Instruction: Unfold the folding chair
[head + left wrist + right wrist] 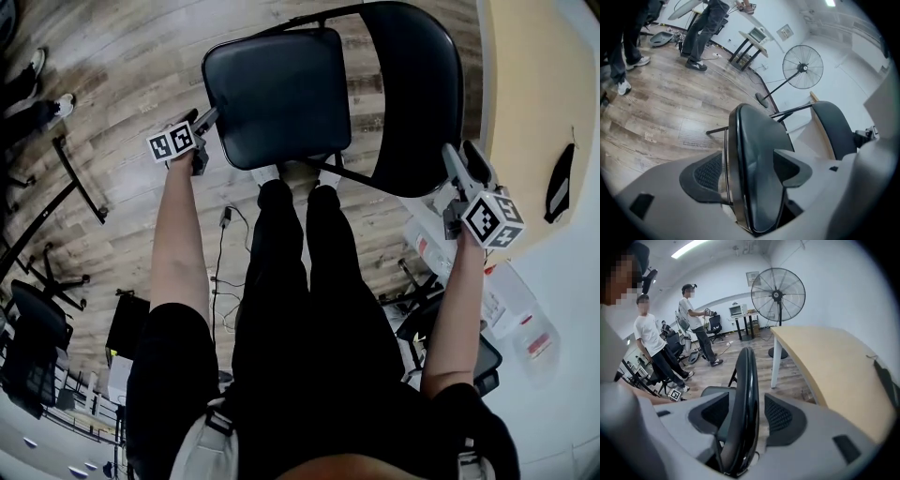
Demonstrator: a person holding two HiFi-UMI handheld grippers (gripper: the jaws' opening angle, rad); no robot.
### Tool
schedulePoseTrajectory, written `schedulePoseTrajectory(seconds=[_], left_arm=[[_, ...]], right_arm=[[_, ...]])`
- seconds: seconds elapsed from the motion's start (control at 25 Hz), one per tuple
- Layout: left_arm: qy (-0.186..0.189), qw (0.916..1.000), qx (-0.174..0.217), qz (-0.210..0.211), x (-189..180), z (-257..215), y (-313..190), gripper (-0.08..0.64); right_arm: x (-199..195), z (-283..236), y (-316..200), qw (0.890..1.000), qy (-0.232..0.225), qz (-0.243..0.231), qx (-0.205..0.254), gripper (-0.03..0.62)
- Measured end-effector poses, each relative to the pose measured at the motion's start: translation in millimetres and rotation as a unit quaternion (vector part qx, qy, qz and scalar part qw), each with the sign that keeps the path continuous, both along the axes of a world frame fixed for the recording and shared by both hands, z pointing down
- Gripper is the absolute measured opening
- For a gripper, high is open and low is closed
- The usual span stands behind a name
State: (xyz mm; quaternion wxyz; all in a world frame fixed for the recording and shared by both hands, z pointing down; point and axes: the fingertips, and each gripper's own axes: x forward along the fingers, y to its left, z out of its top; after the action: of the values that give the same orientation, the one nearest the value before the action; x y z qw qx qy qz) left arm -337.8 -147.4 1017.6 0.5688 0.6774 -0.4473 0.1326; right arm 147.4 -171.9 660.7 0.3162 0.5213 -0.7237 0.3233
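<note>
Black metal folding chair [375,103]: on wood-plank floor [122,94], before person's legs [300,281]. Padded seat [277,94] left, edge between left gripper [204,124] parted jaws; curved backrest [417,94] right, between right gripper [457,167] parted jaws. Pale wooden table [525,94]: right of chair.

The head view looks steeply down on the folding chair [281,98]. Each gripper view faces along its jaws, very near: left onto the seat [757,173] edge, right onto the backrest [745,394] edge. All share the chair.

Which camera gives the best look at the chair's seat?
The head view: the seat shows nearly whole, from above. The left gripper view sees it edge-on; the right gripper view catches a sliver beside the backrest.
</note>
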Motion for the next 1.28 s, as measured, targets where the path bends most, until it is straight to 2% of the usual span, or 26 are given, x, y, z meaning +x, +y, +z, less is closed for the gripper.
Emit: schedulePoseTrajectory(seconds=[0.12, 0.24, 0.44, 0.6, 0.88, 0.96, 1.08, 1.28], left_arm=[[-0.018, 0.9992, 0.033, 0.01, -10, -62, -8, 0.324], [-0.038, 0.9954, 0.082, 0.033, -8, -144, -11, 0.324], [-0.047, 0.9804, 0.175, 0.078, 25, -295, -9, 0.324], [-0.057, 0.959, 0.259, 0.099, 69, -417, 8, 0.319], [-0.064, 0.9114, 0.389, 0.118, 149, -599, 56, 0.273], [-0.065, 0.8985, 0.417, 0.119, 169, -637, 70, 0.259], [-0.057, 0.8845, 0.447, 0.119, 197, -681, 86, 0.245], [-0.063, 0.859, 0.488, 0.14, 237, -725, 106, 0.21]], right_arm=[[-17, -45, -14, 0.998, -0.008, -0.023, 0.059, 0.222], [-46, -90, -17, 0.992, -0.031, -0.058, 0.106, 0.222], [-101, -160, -6, 0.975, -0.081, -0.123, 0.167, 0.221], [-124, -220, 17, 0.955, -0.114, -0.168, 0.216, 0.219], [-144, -316, 63, 0.918, -0.159, -0.233, 0.28, 0.207], [-148, -338, 77, 0.907, -0.166, -0.247, 0.297, 0.204], [-149, -363, 96, 0.896, -0.179, -0.261, 0.311, 0.199], [-152, -390, 124, 0.878, -0.194, -0.283, 0.333, 0.192]])
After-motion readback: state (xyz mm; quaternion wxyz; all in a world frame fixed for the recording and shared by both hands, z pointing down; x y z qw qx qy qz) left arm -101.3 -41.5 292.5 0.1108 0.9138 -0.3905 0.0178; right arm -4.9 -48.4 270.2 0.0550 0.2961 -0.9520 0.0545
